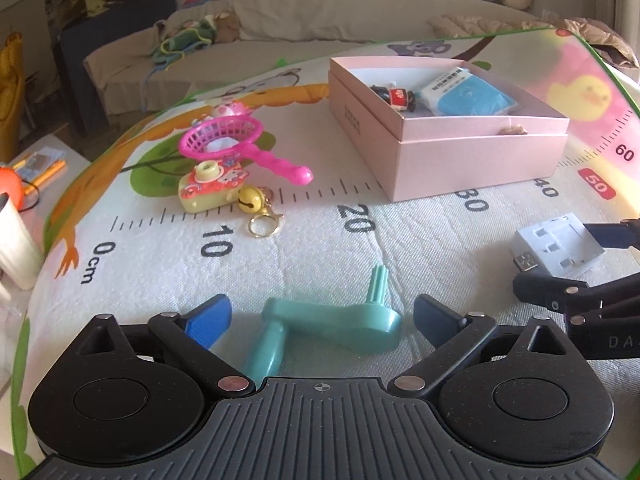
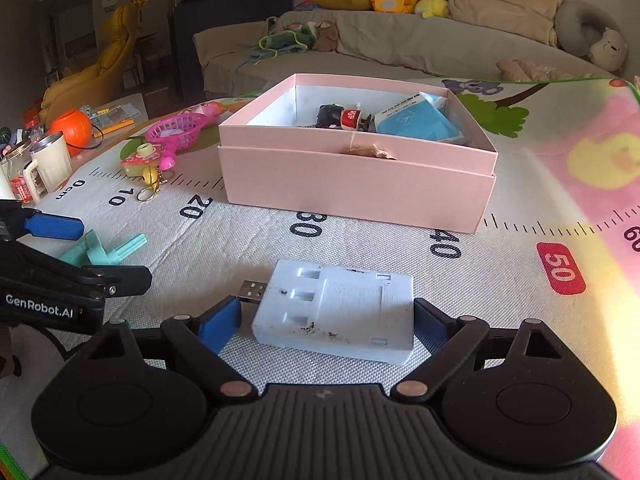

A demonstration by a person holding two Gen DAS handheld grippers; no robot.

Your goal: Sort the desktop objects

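Note:
A teal plastic crank handle (image 1: pixel 328 320) lies on the play mat between the open fingers of my left gripper (image 1: pixel 322 318); it also shows in the right wrist view (image 2: pixel 102 252). A white USB battery charger (image 2: pixel 336 314) lies between the open fingers of my right gripper (image 2: pixel 328 324), with the right pad (image 2: pixel 430 322) close to its side; it also shows in the left wrist view (image 1: pixel 560 250). A pink open box (image 2: pixel 356 188) stands behind, holding a small figurine (image 2: pixel 340 117) and a blue packet (image 2: pixel 420 120).
A pink toy net (image 1: pixel 232 140), a toy camera (image 1: pixel 210 186) and a yellow bell keychain (image 1: pixel 256 208) lie at the mat's far left. A mug (image 2: pixel 50 164), jars and an orange ball (image 2: pixel 72 126) stand off the mat's left edge. A sofa with plush toys is behind.

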